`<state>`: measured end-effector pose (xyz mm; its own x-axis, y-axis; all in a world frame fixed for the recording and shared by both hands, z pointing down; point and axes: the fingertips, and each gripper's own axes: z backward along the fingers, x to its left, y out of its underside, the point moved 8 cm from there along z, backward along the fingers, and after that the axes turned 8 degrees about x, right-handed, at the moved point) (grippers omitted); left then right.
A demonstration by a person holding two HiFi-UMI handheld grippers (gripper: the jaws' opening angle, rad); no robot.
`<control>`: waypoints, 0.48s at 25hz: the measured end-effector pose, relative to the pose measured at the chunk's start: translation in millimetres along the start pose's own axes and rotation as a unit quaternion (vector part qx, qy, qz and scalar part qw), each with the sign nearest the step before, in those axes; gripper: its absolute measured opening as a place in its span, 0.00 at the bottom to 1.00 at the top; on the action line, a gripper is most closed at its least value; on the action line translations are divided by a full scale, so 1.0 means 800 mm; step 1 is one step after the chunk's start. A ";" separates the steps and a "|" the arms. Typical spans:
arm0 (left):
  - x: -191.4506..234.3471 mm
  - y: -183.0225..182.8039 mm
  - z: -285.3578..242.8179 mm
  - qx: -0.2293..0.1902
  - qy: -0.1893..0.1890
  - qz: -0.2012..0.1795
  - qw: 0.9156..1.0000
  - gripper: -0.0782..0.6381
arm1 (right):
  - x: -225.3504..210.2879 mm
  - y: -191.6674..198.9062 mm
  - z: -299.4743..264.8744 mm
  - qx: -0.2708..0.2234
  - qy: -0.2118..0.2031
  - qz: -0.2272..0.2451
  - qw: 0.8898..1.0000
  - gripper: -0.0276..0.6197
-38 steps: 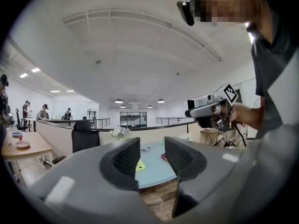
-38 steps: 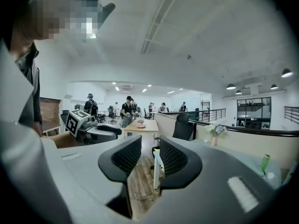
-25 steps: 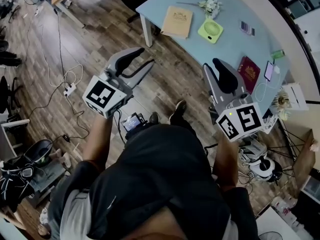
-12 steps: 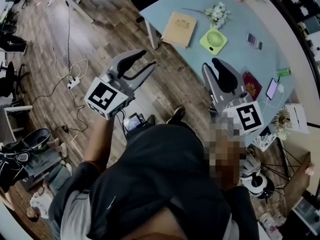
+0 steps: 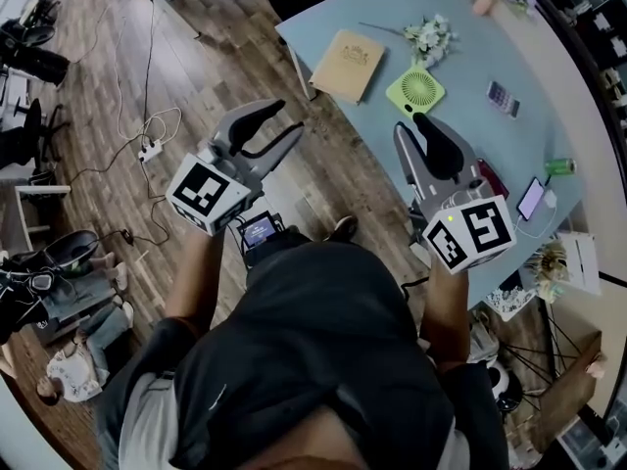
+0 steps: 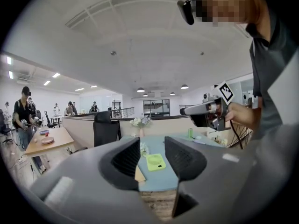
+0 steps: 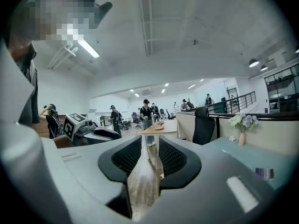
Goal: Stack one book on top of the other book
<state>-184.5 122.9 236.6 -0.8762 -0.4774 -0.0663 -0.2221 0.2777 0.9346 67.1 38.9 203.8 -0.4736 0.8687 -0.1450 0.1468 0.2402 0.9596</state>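
Holding nothing, my left gripper (image 6: 152, 147) has its jaws a fair way apart. Through the gap I see only the far counter (image 6: 161, 176), where the green fan (image 6: 155, 162) lies flat and a sliver of the tan book (image 6: 139, 174) shows just beside it. My right gripper (image 7: 150, 146) is empty too. Its jaws stand narrow, with only a thin wedge of wooden floor (image 7: 142, 190) showing between them.

From the head view, I hold both grippers up in front of my chest, well apart from each other. The left one hangs over the floor, and the right one sits in front of the counter's near edge.

The tan book lies flat near the counter's left corner, close to the fan. The dark red book (image 5: 494, 180) lies by the near edge, mostly hidden behind my right gripper, with a phone (image 5: 530, 198) just beside it. The two books are well apart and not stacked, and the fan is roughly between them. Neither gripper touches a book. A bunch of white flowers (image 5: 427, 35) lies beyond the fan.
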 end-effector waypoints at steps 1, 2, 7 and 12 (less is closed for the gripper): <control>-0.002 -0.001 -0.007 -0.001 0.000 -0.004 1.000 0.41 | -0.006 0.002 0.003 -0.001 -0.002 -0.001 1.000 0.20; -0.005 -0.002 -0.013 -0.003 0.000 -0.009 1.000 0.41 | -0.013 0.005 0.006 -0.001 -0.003 -0.003 1.000 0.20; -0.018 -0.012 -0.042 0.002 0.011 -0.019 1.000 0.41 | -0.038 0.015 0.019 0.001 0.004 -0.017 1.000 0.20; -0.019 -0.019 -0.063 0.017 0.023 -0.010 1.000 0.41 | -0.054 0.024 0.024 -0.003 0.015 -0.029 0.999 0.20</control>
<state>-146.4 84.1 241.1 -0.8508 -0.5211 -0.0671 -0.2538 0.2958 0.9209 107.0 14.8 224.0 -0.5078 0.8397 -0.1926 0.1133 0.2867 0.9513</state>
